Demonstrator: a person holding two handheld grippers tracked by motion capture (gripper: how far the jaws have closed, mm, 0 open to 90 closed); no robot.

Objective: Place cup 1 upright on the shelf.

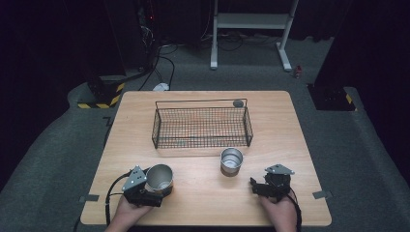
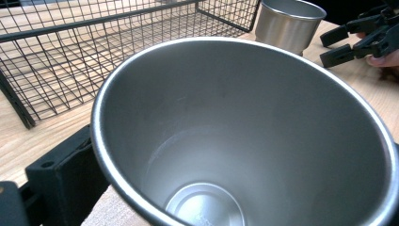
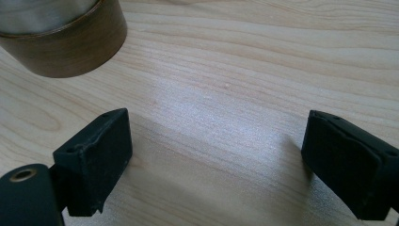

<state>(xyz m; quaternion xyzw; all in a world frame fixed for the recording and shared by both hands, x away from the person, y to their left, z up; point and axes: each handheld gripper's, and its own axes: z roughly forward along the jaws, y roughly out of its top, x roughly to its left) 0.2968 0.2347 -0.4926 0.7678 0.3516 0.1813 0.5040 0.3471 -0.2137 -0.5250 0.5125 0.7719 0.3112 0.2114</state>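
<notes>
left gripper [image 1: 153,186] gripping steel cup [image 1: 159,177], empty inside

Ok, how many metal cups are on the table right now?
2. One metal cup sits in the left claw near the table's front left. The other cup stands free, just in front of the wire basket. Nothing seems hidden.

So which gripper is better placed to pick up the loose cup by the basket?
Right. The right gripper is open and empty, near the standing cup; the left gripper already holds a cup.
</notes>
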